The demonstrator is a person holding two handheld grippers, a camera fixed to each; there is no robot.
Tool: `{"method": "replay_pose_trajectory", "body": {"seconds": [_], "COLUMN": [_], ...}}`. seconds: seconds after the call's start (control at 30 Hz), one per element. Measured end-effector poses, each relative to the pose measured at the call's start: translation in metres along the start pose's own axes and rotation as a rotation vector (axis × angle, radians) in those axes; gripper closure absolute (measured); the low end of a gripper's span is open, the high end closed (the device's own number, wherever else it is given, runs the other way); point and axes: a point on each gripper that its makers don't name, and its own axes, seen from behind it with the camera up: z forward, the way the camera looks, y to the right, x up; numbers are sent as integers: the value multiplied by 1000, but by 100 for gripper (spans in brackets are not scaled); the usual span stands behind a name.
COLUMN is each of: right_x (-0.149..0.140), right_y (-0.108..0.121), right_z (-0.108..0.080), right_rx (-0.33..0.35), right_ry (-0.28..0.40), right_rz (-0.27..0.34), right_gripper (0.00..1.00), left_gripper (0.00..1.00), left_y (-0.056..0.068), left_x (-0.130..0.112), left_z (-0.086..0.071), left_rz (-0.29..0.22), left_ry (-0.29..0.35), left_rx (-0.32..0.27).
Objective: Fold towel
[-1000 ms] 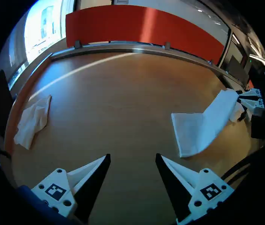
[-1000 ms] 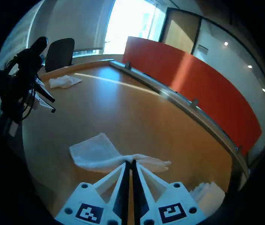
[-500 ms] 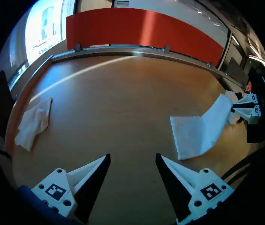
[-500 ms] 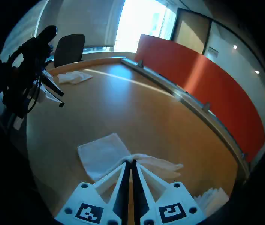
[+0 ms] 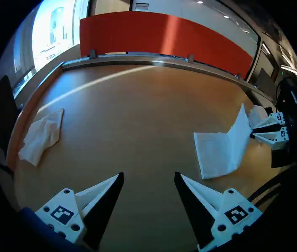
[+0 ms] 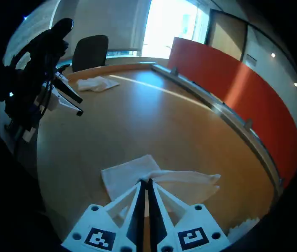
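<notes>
**On the tabletop [image 5: 140,109]: right gripper [image 6: 146,183] holds one towel [image 5: 213,152] edge up**

Near the tabletop's right side in the left gripper view, the towel lies half flat, half raised. Against a second ago, the raised half stands steeper and comes to a peak. Before, it stretched out lower toward the right gripper [image 5: 257,130]. In the right gripper view the flat half has come nearer under the jaws. The left gripper [image 6: 79,107] there looks bigger and closer than before. Right jaws are unchanged: pressed together with a pinch of towel edge between them. The left gripper [image 5: 148,175] jaws are unchanged too: spread wide, nothing in them, over bare wood, well apart from the towel.

Surface: smooth orange-brown wood-look tabletop with a curved edge and a pale streak of light across it. A metal rail [image 5: 156,59] runs along the far edge, with a red panel [image 5: 165,38] standing on it. There is a bright window [image 5: 53,33] at the far left corner and a dark chair [image 6: 90,52] beside the tabletop.

Towel: white, thin, roughly rectangular, with a soft crease where it bends. A second white cloth [image 5: 41,135] lies crumpled near the tabletop's left edge, well apart from the towel. More white fabric [image 6: 245,229] sits at the tabletop's edge low in the right gripper view; its shape can't be made out.
</notes>
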Motion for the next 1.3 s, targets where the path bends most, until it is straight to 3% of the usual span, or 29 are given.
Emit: {"method": "replay_pose_trajectory", "body": {"seconds": [0.1, 0.17, 0.3, 0.37, 0.87, 1.3], "right_x": [3, 4, 0, -2, -12, -48], "right_y": [-9, -15, -21, -22, -15, -16], "right_z": [5, 8, 12, 11, 6, 8], "right_rx": [24, 39, 54, 57, 35, 17], "right_ry": [2, -3, -18, -22, -32, -77], "right_rz": [-5, -8, -9, -9, 1, 36], "right_gripper": [95, 90, 35, 26, 24, 24], "left_gripper": [11, 11, 11, 11, 11, 11], "left_y": [-3, -5, -8, -8, -5, -4], "left_x": [-3, -4, -5, -6, -3, -3], "left_z": [-1, -1, -1, -1, 0, 1], "left_rz": [-7, -10, -13, -14, -9, -7], "left_ry": [-2, -4, -5, -6, -3, -3], "left_rx": [4, 6, 11, 12, 9, 8]}}
